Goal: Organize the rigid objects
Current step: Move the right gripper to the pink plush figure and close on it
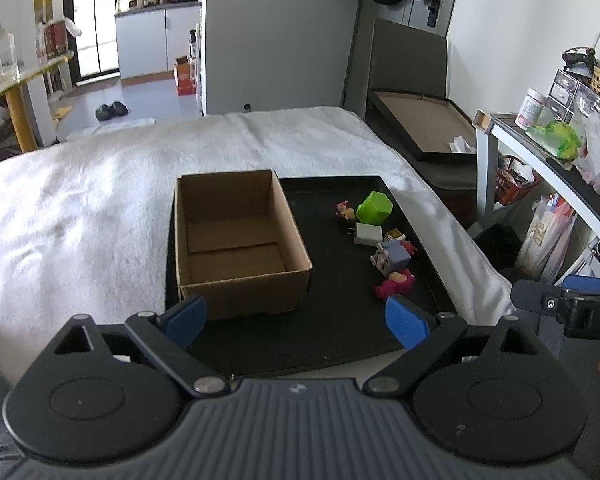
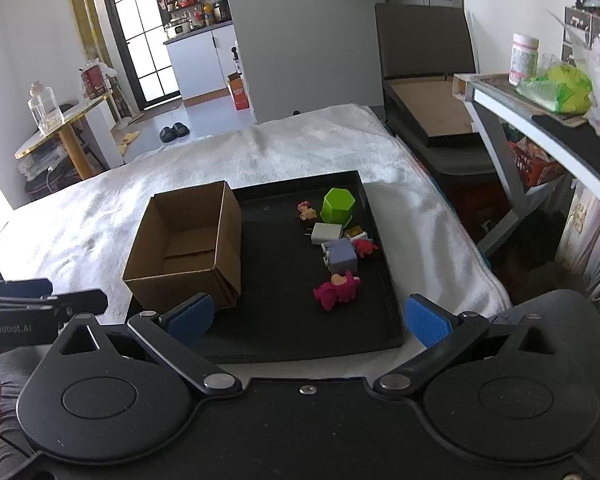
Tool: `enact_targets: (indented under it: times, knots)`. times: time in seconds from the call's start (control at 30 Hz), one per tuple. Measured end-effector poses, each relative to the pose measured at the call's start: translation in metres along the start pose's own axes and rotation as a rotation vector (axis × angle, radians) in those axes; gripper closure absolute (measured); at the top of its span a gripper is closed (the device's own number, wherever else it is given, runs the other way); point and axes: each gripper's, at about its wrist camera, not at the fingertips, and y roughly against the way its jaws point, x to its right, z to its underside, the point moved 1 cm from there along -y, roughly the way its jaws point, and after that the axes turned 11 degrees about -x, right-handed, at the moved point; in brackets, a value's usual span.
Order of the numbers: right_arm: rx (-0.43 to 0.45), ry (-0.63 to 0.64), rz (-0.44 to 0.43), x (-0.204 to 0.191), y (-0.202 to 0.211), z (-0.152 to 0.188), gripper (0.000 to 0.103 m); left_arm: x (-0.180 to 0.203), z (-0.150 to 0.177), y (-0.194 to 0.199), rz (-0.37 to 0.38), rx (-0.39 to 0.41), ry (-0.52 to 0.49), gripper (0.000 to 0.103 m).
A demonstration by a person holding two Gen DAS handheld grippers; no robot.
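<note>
Around the work area: a dark chair [image 2: 424, 44] beyond the bed's far right corner, with a flat framed board [image 2: 432, 114] lying on its seat; a white shelf [image 2: 512, 120] to the right carrying a jar [image 2: 523, 58] and a green bag [image 2: 560, 88]; slippers [image 2: 174, 132] on the floor past the bed; a small round table [image 2: 60, 136] with glass bottles at far left. Nothing between either hand-held gripper and the toys.

On the black tray [image 2: 284, 336]: an open cardboard box [image 2: 188, 248] on the left half, nothing seen inside but its own bottom flaps. On the right half, loose and outside the box: a green hexagonal cup [image 2: 337, 206] tipped on its side at the back, a tiny figurine [image 2: 306, 210] just left of it, a white charger plug [image 2: 326, 233] in front, a grey-blue block toy [image 2: 341, 258] next, a red figure [image 2: 365, 247] and a small yellow-white piece [image 2: 356, 233] beside it, and a pink plush-like figure [image 2: 337, 290] nearest.

Left hand-held gripper [image 1: 296, 320] spread wide, grasping nothing, hovering over the tray's near edge. Right hand-held gripper [image 2: 308, 320] likewise spread and unloaded, just short of the tray.

Tray resting on a white fluffy blanket [image 2: 100, 208] over a bed; kitchen cabinets [image 2: 204, 64] and a glazed door [image 2: 140, 36] in the background
</note>
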Motion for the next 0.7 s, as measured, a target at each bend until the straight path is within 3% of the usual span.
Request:
enact_targets:
  times: [0.43,0.7]
  knots:
    - [0.0,-0.019,0.038,0.017,-0.025,-0.009,0.0,-0.016,-0.019,-0.023,-0.018,0.03,0.057,0.007]
    - [-0.015,-0.035,0.033,0.024,-0.041,-0.014,0.0,-0.024,-0.03,-0.052,-0.046,-0.011,0.09,0.007]
